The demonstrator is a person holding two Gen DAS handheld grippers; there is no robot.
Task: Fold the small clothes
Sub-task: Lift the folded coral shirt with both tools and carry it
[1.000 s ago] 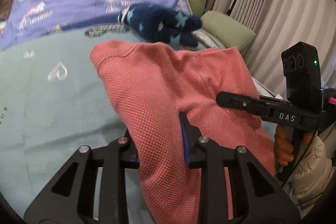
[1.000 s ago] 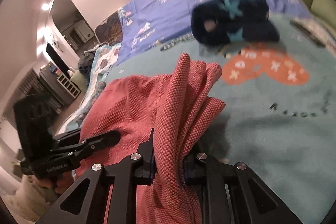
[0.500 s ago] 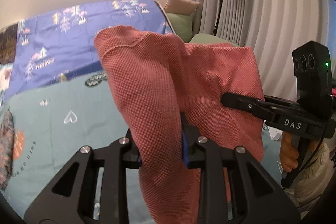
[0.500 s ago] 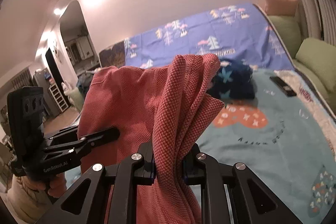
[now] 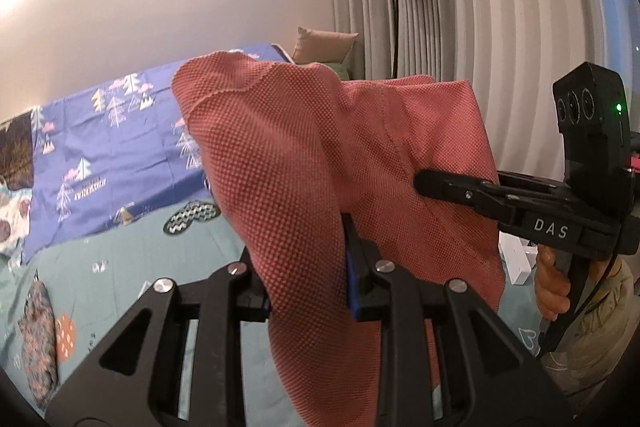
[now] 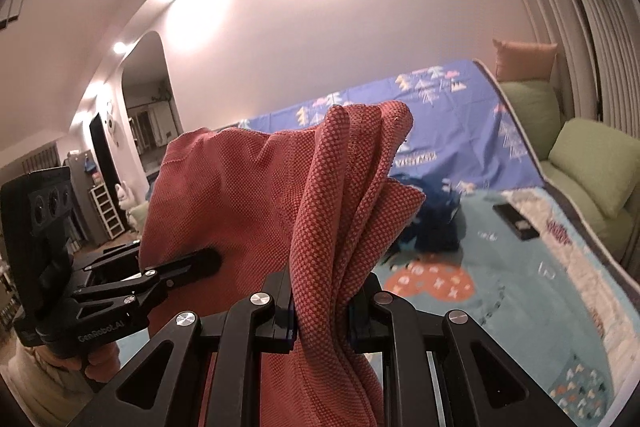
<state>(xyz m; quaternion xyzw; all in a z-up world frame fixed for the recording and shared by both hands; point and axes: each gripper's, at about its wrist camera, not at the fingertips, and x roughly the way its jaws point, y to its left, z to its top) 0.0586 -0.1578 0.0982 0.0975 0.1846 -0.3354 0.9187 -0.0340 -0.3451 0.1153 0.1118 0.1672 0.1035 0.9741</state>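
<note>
While one coral-red waffle-knit garment (image 5: 320,155) hangs bunched in the air above the teal patterned bed cover (image 6: 520,291), its length runs downward from the grips. Two claws grasp it: left claw (image 5: 306,283) clenched on one gathered edge, right claw (image 6: 322,311) on another.

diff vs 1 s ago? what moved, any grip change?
The salmon-red waffle-knit garment went up: a second ago it lay draped on the teal bedspread, now it hangs clear above it, wall and curtain behind. Both the left tongs and the right tongs rose with it. Unchanged: each stays clamped on a bunched edge; nothing released.
</note>
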